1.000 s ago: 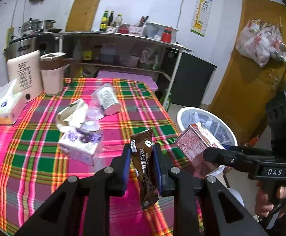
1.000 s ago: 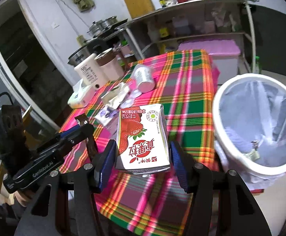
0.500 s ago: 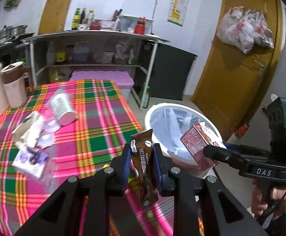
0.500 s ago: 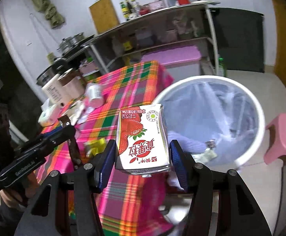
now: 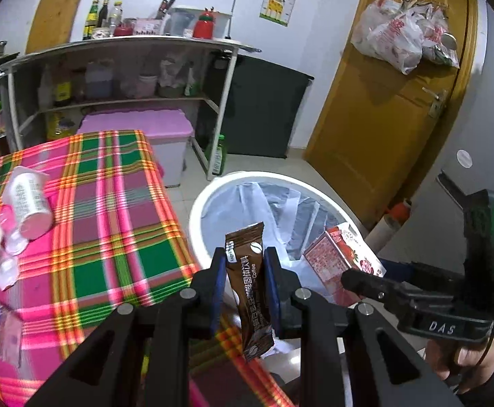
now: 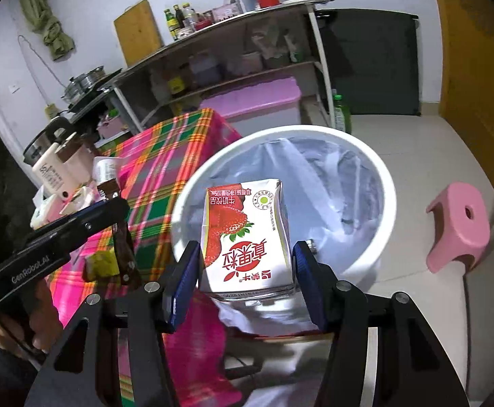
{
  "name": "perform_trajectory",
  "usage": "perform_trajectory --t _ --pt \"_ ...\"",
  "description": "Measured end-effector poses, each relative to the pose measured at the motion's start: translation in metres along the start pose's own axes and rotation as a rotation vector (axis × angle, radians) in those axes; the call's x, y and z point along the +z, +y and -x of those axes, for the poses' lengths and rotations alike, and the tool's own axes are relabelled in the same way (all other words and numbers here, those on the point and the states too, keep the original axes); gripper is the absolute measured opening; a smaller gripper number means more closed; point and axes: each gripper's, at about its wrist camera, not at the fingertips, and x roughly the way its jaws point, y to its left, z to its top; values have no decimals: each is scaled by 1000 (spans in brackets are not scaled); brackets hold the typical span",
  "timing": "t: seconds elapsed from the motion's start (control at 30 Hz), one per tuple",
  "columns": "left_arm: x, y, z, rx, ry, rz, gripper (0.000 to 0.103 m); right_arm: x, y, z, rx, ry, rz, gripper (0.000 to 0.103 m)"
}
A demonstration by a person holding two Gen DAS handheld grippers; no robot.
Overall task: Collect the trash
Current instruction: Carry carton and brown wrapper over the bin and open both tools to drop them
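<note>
Left tool pinching coffee sachet beside white bin, right tool clamping strawberry milk carton over bin.

Two grippers: left gripper, right gripper; one coffee sachet; one strawberry milk carton; one white bin; one plaid-clothed table; one toppled white cup; one pink stool; one green bottle on floor; one pink-lidded box; one red kettle; one cutting board.
</note>
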Motion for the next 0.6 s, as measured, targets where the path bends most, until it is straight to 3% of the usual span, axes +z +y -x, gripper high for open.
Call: perform_trajectory --t 0.53,0.6 --pt "16 -13 -45 -43 39 5 25 3 -20 -13 -56 22 -13 57" --pt "17 -13 -46 -40 36 3 36 3 -22 -14 -53 14 -18 57"
